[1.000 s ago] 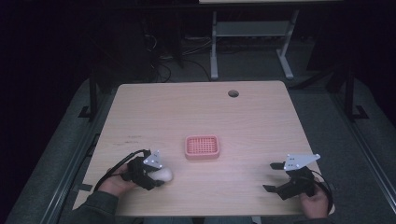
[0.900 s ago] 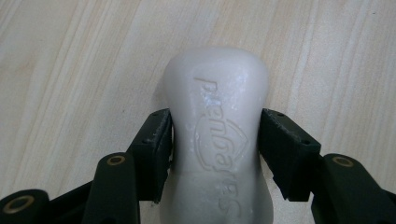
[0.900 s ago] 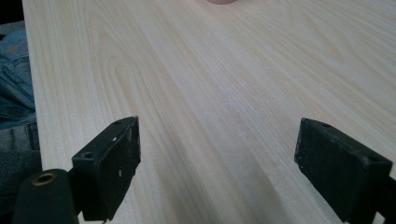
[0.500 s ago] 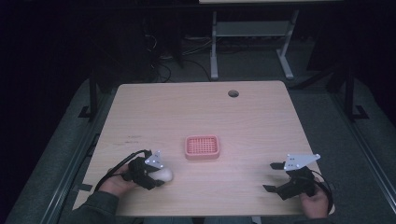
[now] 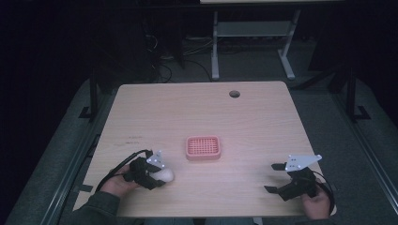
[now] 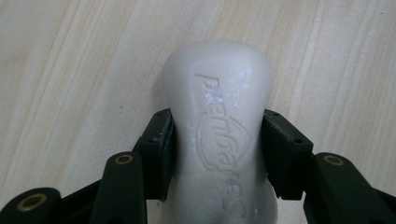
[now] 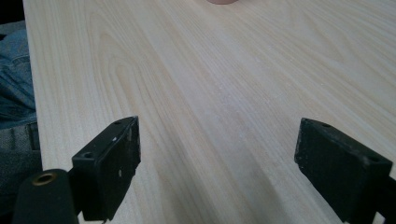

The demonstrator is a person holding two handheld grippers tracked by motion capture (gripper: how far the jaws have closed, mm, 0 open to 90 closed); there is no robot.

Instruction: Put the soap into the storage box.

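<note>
Since the earlier frame almost nothing on the table has changed place: both hands rest where they were, and only the jaws of the left gripper (image 5: 157, 174) have just been closing, with the white soap bar (image 6: 219, 126) between them. Now the two black pads press on the long sides of the bar, one on each side, so the soap is pinched. In the high view the soap bar (image 5: 165, 175) lies on the wooden table (image 5: 197, 112) near the front left edge, a little left and nearer than the pink soap dish (image 5: 203, 147), and apart from it.

The right gripper (image 5: 278, 177) waits at the front right of the table, its jaws spread wide with only bare wood between them (it holds nothing).

The step in hand looks like taking the soap to carry it to the dish. To do it well, I think the grip should stay firm but not harder, because soap is smooth and can slip forward out of the pads. The pads sit on the nearer half of the bar, so a straight, slow lift is safer than a tilt. Then bring it over the middle of the dish and lower it flat before opening.
</note>
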